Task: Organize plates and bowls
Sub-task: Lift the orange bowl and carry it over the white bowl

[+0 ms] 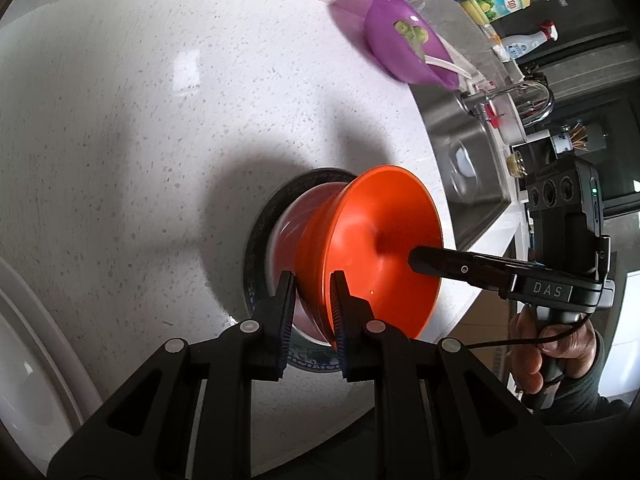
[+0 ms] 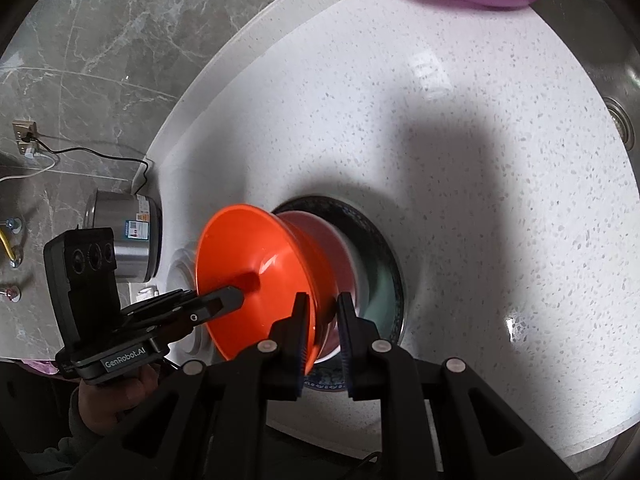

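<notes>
An orange bowl (image 1: 380,240) (image 2: 260,264) is held at its rim from two opposite sides. My left gripper (image 1: 312,308) is shut on the near rim, one finger inside and one outside. My right gripper (image 2: 323,328) is shut on the opposite rim in the same way. Each gripper shows in the other's view, the right gripper (image 1: 418,260) and the left gripper (image 2: 230,298), each with a finger inside the bowl. Directly under the orange bowl sits a red bowl (image 1: 300,216) (image 2: 320,236) on a dark blue patterned plate (image 1: 256,240) (image 2: 384,248). I cannot tell whether the orange bowl touches the red one.
A white speckled counter (image 1: 140,120) carries the stack. A purple bowl (image 1: 400,48) with greens stands at the back, next to a steel sink (image 1: 468,168) with a tap. Bottles (image 1: 520,42) stand behind it. A steel pot (image 2: 124,232) and a white plate (image 1: 24,360) stand to the left.
</notes>
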`<control>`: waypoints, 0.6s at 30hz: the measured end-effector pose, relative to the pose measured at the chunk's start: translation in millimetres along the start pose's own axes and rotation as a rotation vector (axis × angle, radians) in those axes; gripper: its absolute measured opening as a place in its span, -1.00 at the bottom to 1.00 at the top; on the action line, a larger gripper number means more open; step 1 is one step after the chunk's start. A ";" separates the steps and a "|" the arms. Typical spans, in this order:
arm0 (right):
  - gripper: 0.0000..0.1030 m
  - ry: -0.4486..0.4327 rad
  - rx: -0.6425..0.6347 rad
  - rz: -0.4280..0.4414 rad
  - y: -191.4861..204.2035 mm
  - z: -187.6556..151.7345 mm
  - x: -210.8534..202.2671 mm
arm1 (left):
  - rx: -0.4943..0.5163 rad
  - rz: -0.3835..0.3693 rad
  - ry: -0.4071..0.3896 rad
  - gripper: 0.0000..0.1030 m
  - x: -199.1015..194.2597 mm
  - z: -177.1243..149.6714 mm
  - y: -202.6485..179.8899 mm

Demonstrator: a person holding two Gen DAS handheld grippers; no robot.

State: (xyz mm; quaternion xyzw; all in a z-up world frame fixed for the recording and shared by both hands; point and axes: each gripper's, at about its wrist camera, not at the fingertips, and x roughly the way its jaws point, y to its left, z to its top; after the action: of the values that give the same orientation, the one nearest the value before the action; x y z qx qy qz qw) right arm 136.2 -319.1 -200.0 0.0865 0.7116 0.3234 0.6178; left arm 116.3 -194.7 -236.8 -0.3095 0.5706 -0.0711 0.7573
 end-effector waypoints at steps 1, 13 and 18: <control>-0.68 0.003 0.001 -0.004 -0.1 -0.1 1.8 | -0.005 0.002 0.003 -0.69 2.4 -2.1 1.7; -0.73 -0.006 -0.044 -0.086 7.1 1.0 4.6 | 0.040 0.060 -0.021 -0.67 17.2 3.1 -11.9; -0.73 0.003 -0.049 -0.116 7.8 2.4 6.6 | 0.044 0.048 -0.054 -0.64 8.3 -0.3 -4.9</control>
State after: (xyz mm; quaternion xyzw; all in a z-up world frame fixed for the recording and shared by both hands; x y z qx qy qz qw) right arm 134.7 -308.8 -201.1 0.0294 0.7082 0.3042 0.6364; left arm 120.0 -202.6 -240.9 -0.2808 0.5557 -0.0571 0.7804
